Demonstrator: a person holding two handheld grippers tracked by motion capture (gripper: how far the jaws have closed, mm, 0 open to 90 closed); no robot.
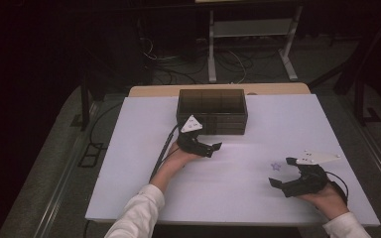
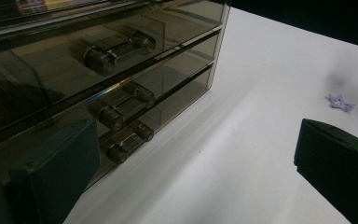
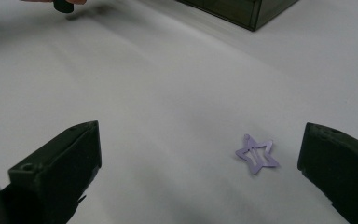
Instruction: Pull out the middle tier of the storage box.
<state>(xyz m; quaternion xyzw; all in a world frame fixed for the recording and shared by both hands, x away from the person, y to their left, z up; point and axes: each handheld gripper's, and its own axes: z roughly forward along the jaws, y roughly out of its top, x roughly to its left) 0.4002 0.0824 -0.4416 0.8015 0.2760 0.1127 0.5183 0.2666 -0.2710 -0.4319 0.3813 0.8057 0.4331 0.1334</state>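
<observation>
A smoky see-through drawer box [image 1: 212,110] stands at the back middle of the white table [image 1: 129,163]. In the left gripper view its three drawers show, stacked, each with a bar handle: top [image 2: 117,48], middle [image 2: 126,107], bottom [image 2: 129,142]. My left gripper [image 1: 207,142] is open just in front of the box's lower left, its jaws [image 2: 196,172] wide apart and empty. A small purple star hair clip [image 3: 256,154] lies flat on the table [image 1: 276,166]. My right gripper [image 1: 281,172] is open with the clip just ahead, nearer its right jaw [image 3: 200,161].
The table's front edge runs close under both hands. Beyond the far edge are a metal frame [image 1: 248,29] and loose cables [image 1: 228,62] on the floor. A black cable [image 1: 161,151] trails from the left gripper across the table.
</observation>
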